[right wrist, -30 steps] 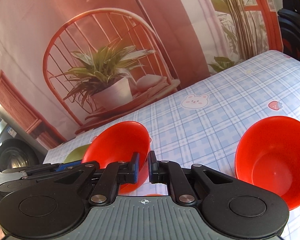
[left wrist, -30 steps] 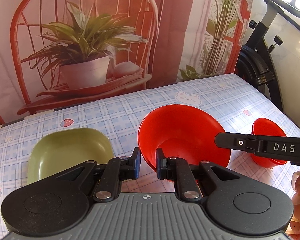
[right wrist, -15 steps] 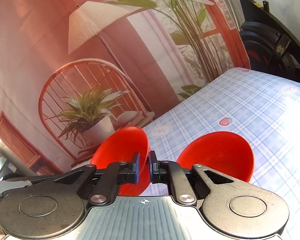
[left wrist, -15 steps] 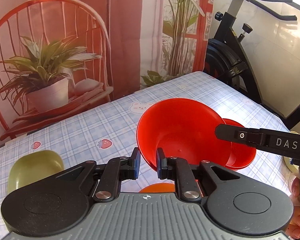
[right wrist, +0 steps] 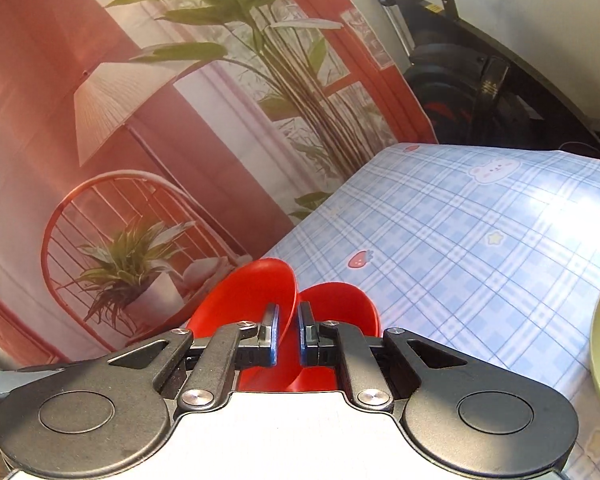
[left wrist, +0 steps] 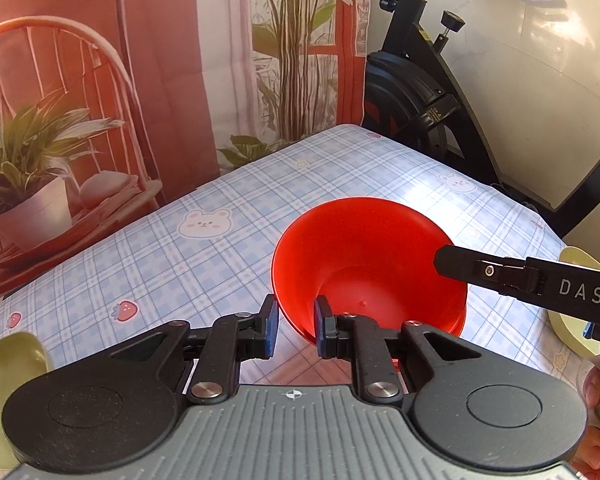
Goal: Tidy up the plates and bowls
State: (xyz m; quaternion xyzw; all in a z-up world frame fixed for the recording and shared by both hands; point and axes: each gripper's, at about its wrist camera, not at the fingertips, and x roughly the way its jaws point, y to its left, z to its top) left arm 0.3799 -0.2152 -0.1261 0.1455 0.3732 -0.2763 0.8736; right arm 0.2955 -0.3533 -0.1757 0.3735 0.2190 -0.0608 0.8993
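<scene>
Left wrist view shows the left gripper (left wrist: 294, 326) with its jaws a little apart astride the near rim of the big bowl (left wrist: 370, 260); whether the pads truly press on that rim I cannot tell, though the gap looks wider than the wall. From the right, the right gripper (left wrist: 446, 256) reaches over the bowl's far rim, and in the right wrist view its jaws sit nearly closed on that rim (right wrist: 286, 334), pinching the big bowl (right wrist: 248, 300) while the small bowl (right wrist: 340, 308) shows just behind it. The big bowl appears carried above the table (left wrist: 220, 240), over or partly into the small bowl, whose edge peeks out at its lower right (left wrist: 462, 322). A green plate (left wrist: 8, 384) lies at the left edge, and another pale green dish (left wrist: 576, 320) at the right. As a judgement, the risk is in the lowering: with the left jaws loose, the bowl hangs mostly from one thin rim pinch and could swing, tip, or land skewed on the small bowl and knock it along the slick cloth. Compared with a second ago, both hands have swept toward the table's right end, the green plate has slid to the frame edge, and the small bowl, then well apart, is now almost hidden under the big one.
</scene>
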